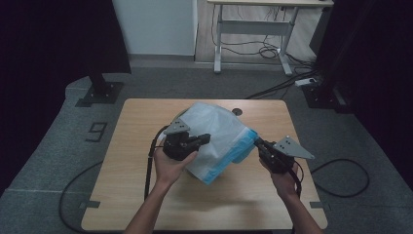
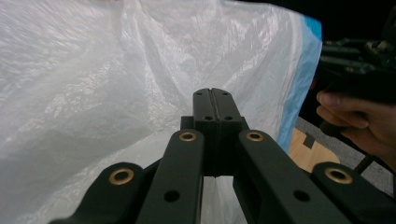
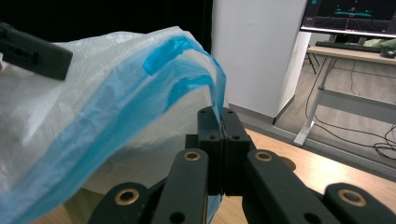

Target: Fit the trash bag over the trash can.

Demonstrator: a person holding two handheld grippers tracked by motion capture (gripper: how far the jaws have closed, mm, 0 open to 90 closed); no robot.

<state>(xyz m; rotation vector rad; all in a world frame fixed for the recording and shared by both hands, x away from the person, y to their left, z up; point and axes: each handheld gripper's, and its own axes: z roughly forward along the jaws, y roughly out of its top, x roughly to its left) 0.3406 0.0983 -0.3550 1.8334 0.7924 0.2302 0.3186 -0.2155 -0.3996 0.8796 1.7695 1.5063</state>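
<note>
A white see-through plastic bag (image 1: 214, 129) with a blue rim (image 1: 243, 148) lies bunched in the middle of the wooden table (image 1: 141, 122). My left gripper (image 1: 207, 138) rests on the bag's left side with its jaws together. In the left gripper view, creases in the bag's film (image 2: 93, 93) run into the tips of the left gripper (image 2: 212, 91), which pinch it. My right gripper (image 1: 257, 143) is at the bag's right end. In the right gripper view, the right gripper (image 3: 222, 112) is shut on the blue rim (image 3: 187, 60), lifting it off the table.
A grommet hole (image 1: 237, 111) sits near the table's far edge. Beyond the table stand a white desk frame (image 1: 253, 27), floor cables (image 1: 272, 87) and black stand bases (image 1: 100, 92). A monitor (image 3: 350, 14) sits on that desk. Bare wood lies in front of the bag.
</note>
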